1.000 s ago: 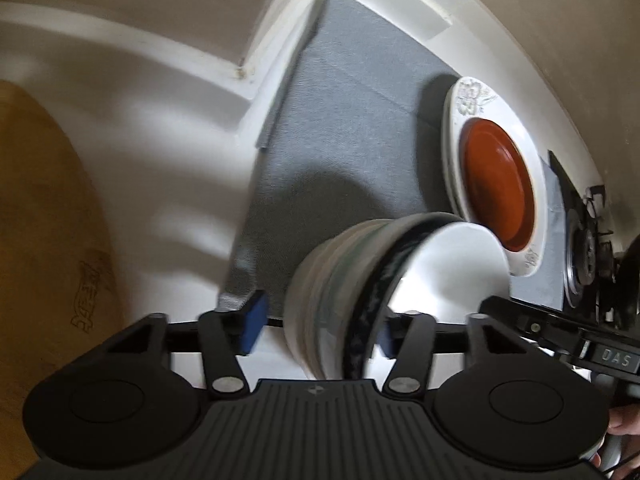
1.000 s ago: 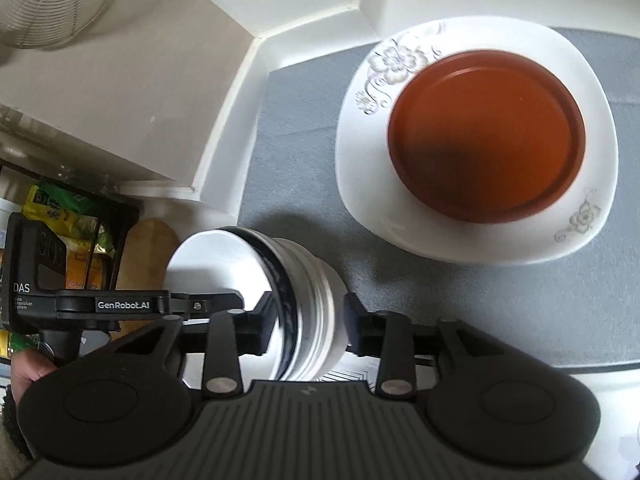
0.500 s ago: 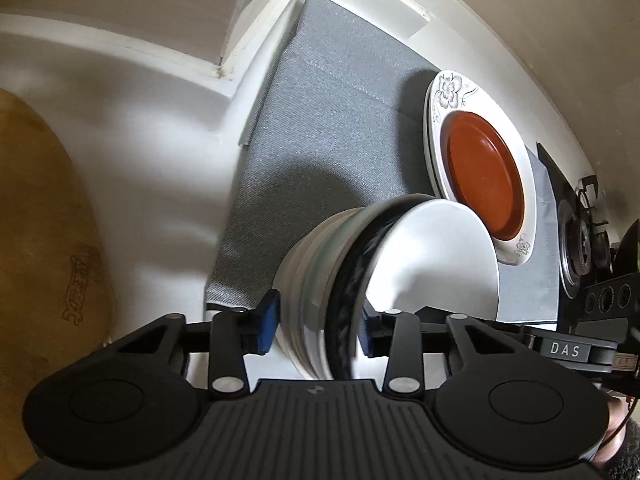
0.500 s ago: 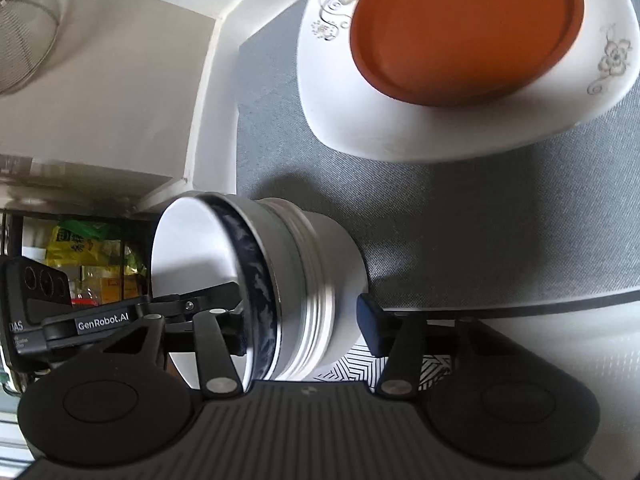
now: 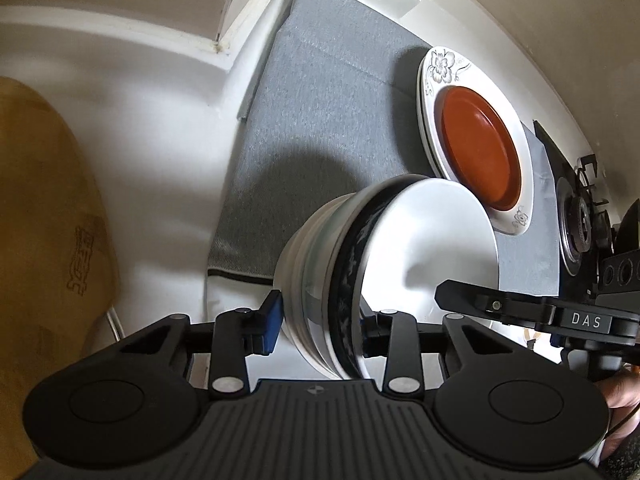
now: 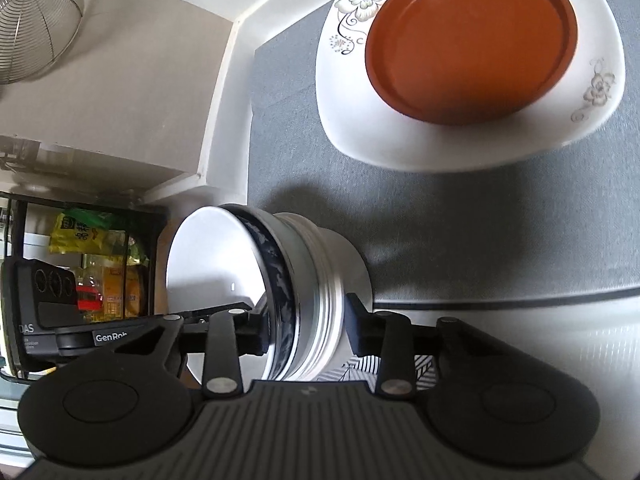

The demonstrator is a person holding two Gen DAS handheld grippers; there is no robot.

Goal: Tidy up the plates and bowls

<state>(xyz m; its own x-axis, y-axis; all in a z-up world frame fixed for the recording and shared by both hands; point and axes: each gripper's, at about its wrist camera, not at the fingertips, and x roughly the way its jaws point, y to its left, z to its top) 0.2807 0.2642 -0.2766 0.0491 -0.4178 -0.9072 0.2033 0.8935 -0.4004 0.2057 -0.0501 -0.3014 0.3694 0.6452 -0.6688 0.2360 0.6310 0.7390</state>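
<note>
White bowls (image 5: 360,280), nested in a stack, are held tilted above the grey mat (image 5: 320,120). Left gripper (image 5: 318,322) and right gripper (image 6: 306,326) both have jaws closed on the stack, near the plates (image 6: 472,64).

The lower rim of the bowl stack (image 5: 320,276) is hidden behind the gripper housing in both wrist views, the white floral plate (image 6: 472,148) is cut off at the right-view frame edge, and the packet labels on the shelf (image 6: 92,268) are too small to read.
</note>
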